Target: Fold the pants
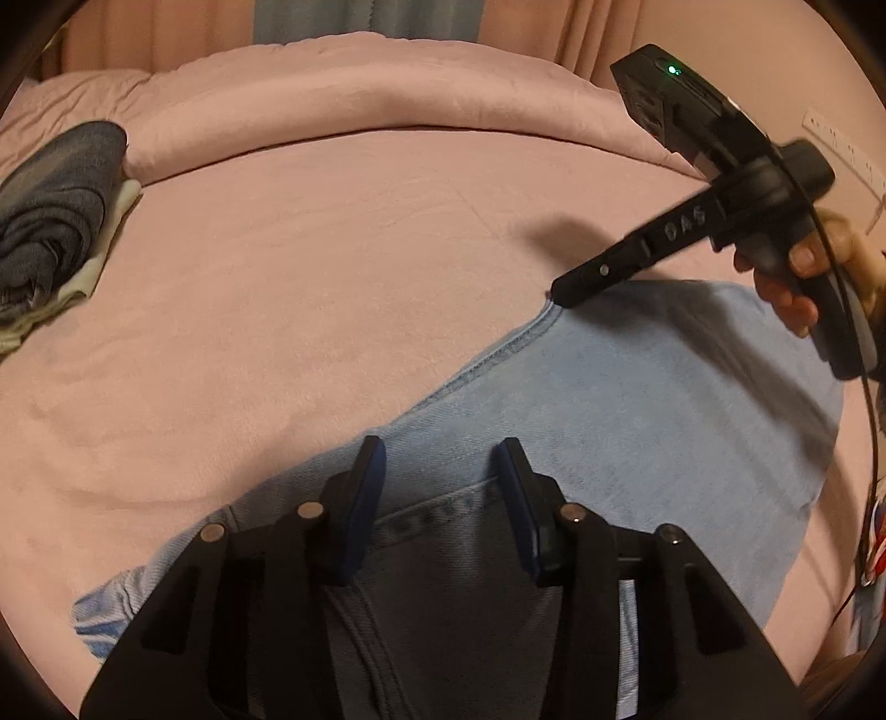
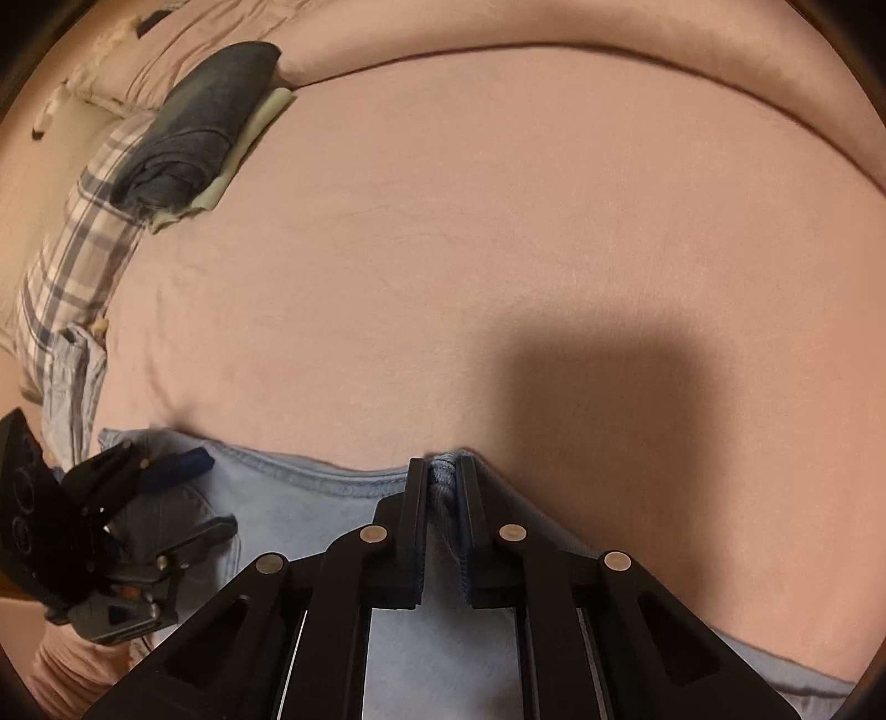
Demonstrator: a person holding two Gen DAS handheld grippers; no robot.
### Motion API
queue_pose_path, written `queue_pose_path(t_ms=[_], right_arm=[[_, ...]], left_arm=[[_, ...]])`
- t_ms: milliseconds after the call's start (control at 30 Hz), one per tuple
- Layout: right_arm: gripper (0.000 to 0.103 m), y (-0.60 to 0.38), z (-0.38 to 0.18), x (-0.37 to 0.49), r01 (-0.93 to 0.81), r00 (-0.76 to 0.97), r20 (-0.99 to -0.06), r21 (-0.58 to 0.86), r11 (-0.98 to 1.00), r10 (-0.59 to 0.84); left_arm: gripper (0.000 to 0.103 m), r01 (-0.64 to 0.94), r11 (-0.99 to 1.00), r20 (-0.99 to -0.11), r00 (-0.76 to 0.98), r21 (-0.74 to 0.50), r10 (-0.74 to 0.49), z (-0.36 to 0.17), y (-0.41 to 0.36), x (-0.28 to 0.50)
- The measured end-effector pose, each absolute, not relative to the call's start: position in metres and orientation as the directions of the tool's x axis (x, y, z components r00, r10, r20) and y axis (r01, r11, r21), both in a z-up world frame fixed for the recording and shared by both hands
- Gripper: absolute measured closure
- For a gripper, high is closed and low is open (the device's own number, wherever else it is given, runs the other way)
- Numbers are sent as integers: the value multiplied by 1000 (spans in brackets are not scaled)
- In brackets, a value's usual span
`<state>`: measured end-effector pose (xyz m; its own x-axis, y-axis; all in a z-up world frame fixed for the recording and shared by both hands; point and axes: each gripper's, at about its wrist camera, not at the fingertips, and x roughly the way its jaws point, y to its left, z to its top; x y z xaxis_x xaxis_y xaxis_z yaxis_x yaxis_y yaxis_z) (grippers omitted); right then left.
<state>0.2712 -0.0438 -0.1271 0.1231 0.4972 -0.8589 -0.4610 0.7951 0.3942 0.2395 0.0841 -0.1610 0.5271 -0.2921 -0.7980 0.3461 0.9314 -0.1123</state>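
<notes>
Bed sheet: pink, fills most of both views; soft creases; broad shadow on it right of centre in the right wrist view.
Quilt roll: pink, curves across the top of the left wrist view, behind the sheet.
Pants: light blue denim, lower centre to lower right of the left wrist view, flat on the sheet; hemmed edge runs diagonally up to the far corner; lower part cut off by the frame and hidden behind the gripper bodies.
Plaid cloth: checked, left edge of the right wrist view, partly under the dark stack; extent cut off.
Folded stack: dark blue-grey garment on a pale one, upper left in both views, well apart from the pants.
Curtains: pink with a blue-grey strip, top edge of the left wrist view, blurred.
Left gripper: lower centre, fingers spread apart over the denim, a waistband seam and darker panel between them; nothing pinched.
Right gripper: lower centre of its own view, fingers clamped on a bunched corner of the pants' edge; in the left wrist view, upper right, tip at that far corner.
Right hand: right edge, wrapped round the handle, mostly cut off.
</notes>
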Motion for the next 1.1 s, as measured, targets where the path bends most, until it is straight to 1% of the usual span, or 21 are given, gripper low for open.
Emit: queue_pose_path(t_ms=[33,67,133,200,267,333,367,400,467,567,633,667,700,733,767,800,833,900,933,1000,1100], right_arm=[[93,-49,-127,275,-451,117,-849,416,789,515],[92,-55,-122,275,-443,156,-838,413,796,522],[92,-82,-108,277,-416,272,-829,357,836,489],[92,-101,-92,273,-386,326,-793,385,838,514],[92,-126,-74,256,-387,373,-745,417,822,553],[92,-144,-64,233,-407,404,-738,384,829,541],[92,-147,-63,224,-414,410,-741,368,832,532],[92,-149,-64,215,-422,414,-745,353,835,524],[92,-153,-74,197,-455,387,-750,351,819,537],[92,-142,-98,195,-463,375,-779,312,829,503],[93,-140,-124,213,-417,379,-807,288,862,453],[96,-138,-133,221,-394,400,-811,269,879,428],[103,-138,-137,229,-370,444,-785,278,886,432],[103,-136,-135,232,-357,475,-764,286,889,436],[103,-140,-132,238,-298,518,-755,281,912,402],[103,-144,-132,244,-252,525,-757,297,921,388],[103,-147,-132,245,-240,525,-748,326,914,405],[103,-161,-123,236,-239,545,-702,395,887,459],[102,-167,-118,228,-244,558,-690,394,886,461],[101,-182,-112,211,-246,571,-683,387,889,455],[96,-216,-112,172,-223,576,-682,398,890,450]], left_arm=[[59,347,932,-798,528,-108,-289,-160,84,239],[59,346,933,-800,528,-103,-284,-160,84,239],[59,343,934,-804,526,-98,-277,-159,83,239],[59,338,937,-807,527,-88,-266,-156,79,232],[60,334,940,-809,531,-74,-253,-156,77,230],[59,327,943,-808,537,-63,-240,-153,74,228],[57,320,946,-807,543,-56,-232,-151,73,226],[51,316,947,-805,547,-58,-232,-149,72,223],[46,316,946,-803,545,-67,-239,-149,70,219],[45,310,950,-815,539,-43,-212,-152,67,224],[43,303,952,-822,534,-35,-199,-153,64,226],[43,298,954,-825,532,-30,-192,-153,64,227],[43,289,957,-828,531,-22,-180,-151,63,226],[43,282,959,-830,531,-15,-169,-150,61,226],[43,274,962,-833,531,-5,-156,-147,60,225],[43,267,964,-832,536,8,-142,-143,57,223],[43,266,964,-828,544,15,-137,-139,55,220],[41,278,961,-812,563,11,-153,-128,48,213],[39,287,958,-804,570,3,-168,-123,45,210],[31,320,947,-788,571,-43,-229,-116,31,202],[30,382,913,-779,527,-140,-340,-118,1,195]])
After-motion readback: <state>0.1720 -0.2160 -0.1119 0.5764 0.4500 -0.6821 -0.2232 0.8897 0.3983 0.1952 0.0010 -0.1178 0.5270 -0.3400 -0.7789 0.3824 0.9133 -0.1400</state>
